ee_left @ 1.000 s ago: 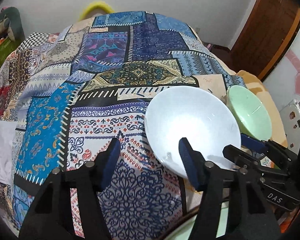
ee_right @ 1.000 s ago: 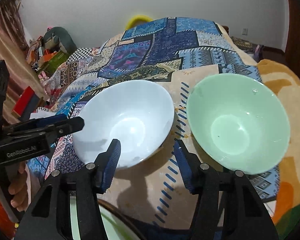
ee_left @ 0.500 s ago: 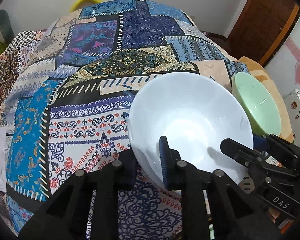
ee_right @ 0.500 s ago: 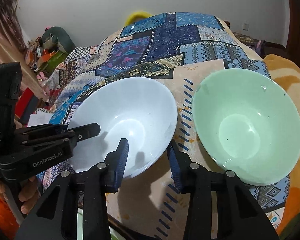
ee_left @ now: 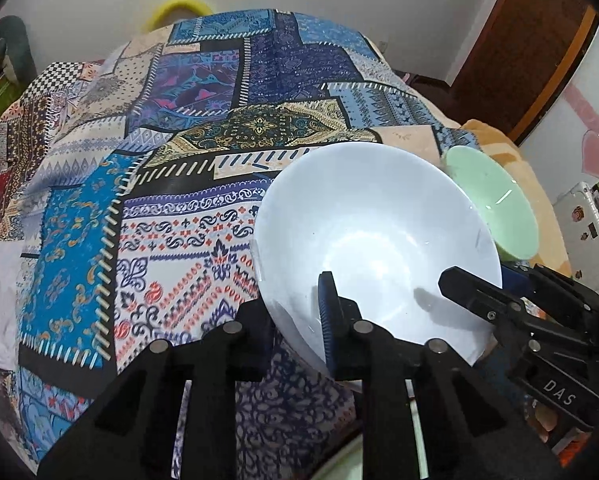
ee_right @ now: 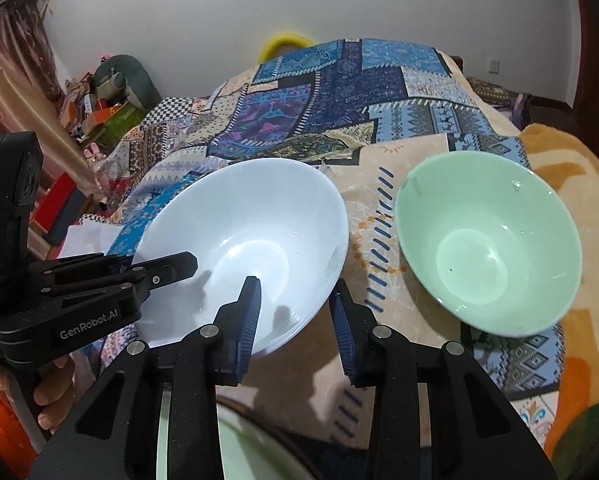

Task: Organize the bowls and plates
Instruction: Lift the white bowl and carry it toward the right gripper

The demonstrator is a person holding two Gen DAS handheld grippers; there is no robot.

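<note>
The patchwork bed cover (ee_right: 339, 92) fills most of the room view, and all dishes sit on it. The white bowl (ee_right: 255, 236) stands at the near side, w/ the green bowl (ee_right: 487, 248) just beside it on the right, not touching. At the very bottom edge I see a pale green rim of another dish (ee_right: 255, 456), prob. a plate or bowl, too cut off to say.

The left gripper (ee_left: 295, 316) is clamped on the near-left rim of the white bowl: one finger inside, one outside under the wall. The right gripper (ee_right: 295, 316) straddles the near-right rim of the same bowl, one pad inside and one outside; its jaws are closing, but in the right wrist view a gap seems to remain at the outer pad, so I judge it is not pressing yet.

The step in hand, I think, is the two-handed grasp of the white bowl, before lifting. Next move needs the right side to finish its pinch, then both hands rise together and level, so the bowl does not tilt or slip, prob. toward the green bowl for stacking.
</note>
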